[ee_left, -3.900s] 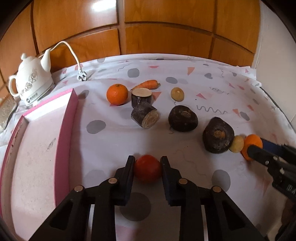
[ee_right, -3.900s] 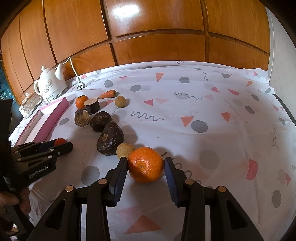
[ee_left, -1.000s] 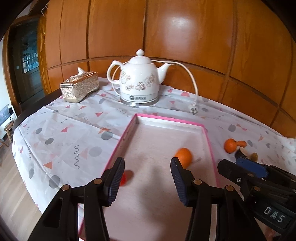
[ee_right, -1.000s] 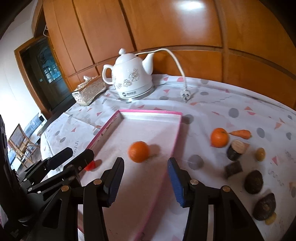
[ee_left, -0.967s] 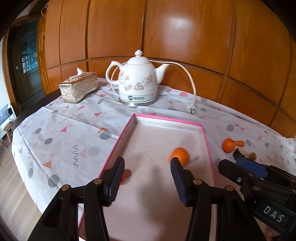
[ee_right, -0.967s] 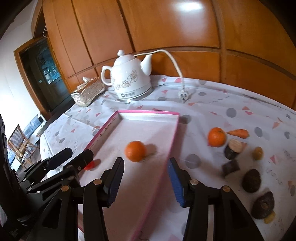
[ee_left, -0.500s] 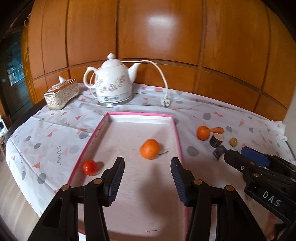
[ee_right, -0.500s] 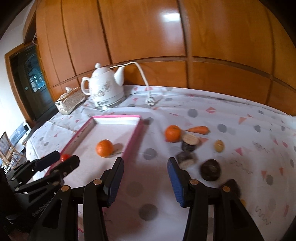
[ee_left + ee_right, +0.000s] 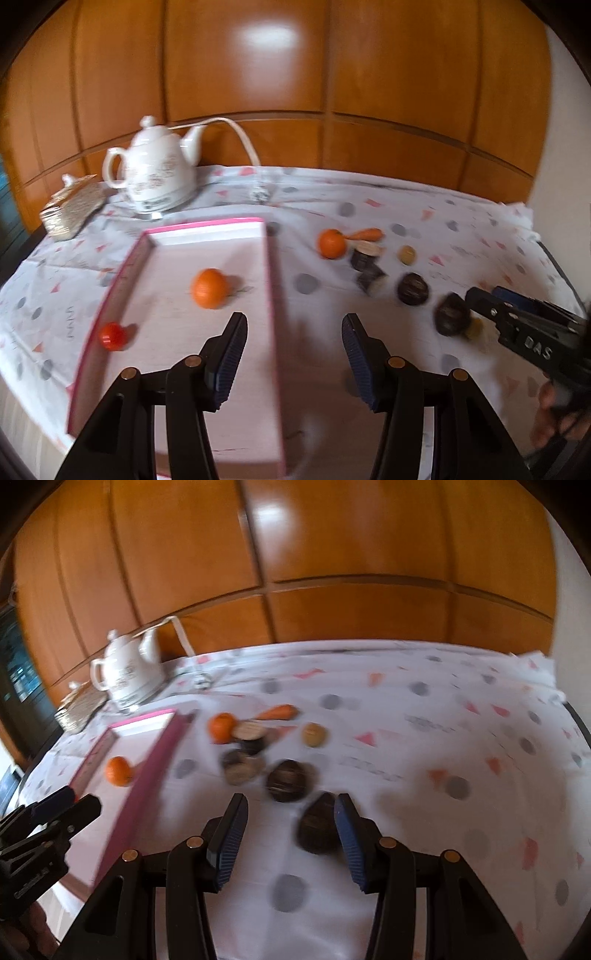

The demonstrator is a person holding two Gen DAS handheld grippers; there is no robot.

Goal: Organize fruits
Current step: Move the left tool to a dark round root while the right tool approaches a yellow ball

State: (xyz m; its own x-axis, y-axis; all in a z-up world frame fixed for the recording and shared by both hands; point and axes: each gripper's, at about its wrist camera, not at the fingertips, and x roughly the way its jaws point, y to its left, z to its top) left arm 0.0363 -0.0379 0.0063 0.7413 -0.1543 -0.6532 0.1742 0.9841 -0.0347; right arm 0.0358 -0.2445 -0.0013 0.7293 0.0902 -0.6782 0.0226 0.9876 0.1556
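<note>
Both views are bright and evenly lit, with a white glare patch on the wood panelling [image 9: 266, 35] at upper centre of each frame. Motion blur softens the tablecloth [image 9: 424, 738] and everything on it, most strongly in the right wrist view. Fisheye distortion bends the panel lines, and the frame corners are black.

White letters "DAS" stand on the black body of the right tongs [image 9: 480, 297], seen from the left wrist. Print on the left tongs [image 9: 83, 805] and a mark on the kettle [image 9: 155, 173] base are too blurred to read.
</note>
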